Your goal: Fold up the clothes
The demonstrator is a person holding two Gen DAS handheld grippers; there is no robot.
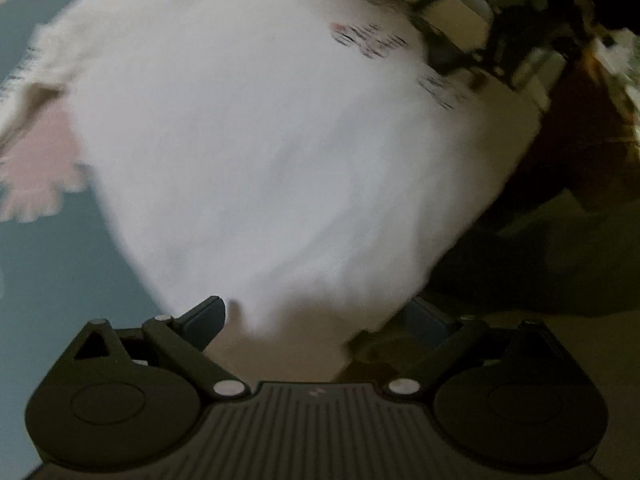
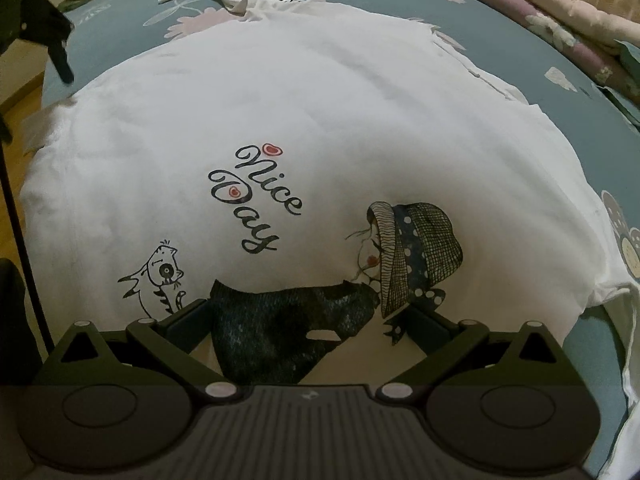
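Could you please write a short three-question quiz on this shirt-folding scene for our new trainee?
1. True or false: the white T-shirt lies spread on the blue floral bedsheet.
2. What two words are printed on it?
3. In the right wrist view, the right gripper fingers are: A) spread apart over the print, B) clamped on a sleeve, C) out of sight.

Key: 1 true; 2 "Nice Day"; 3 A.

You have a teal bedsheet point(image 2: 520, 40) with pale flower prints under everything, a rolled floral quilt point(image 2: 560, 12) along its far right edge, and wooden floor point(image 2: 16, 92) showing at the left.
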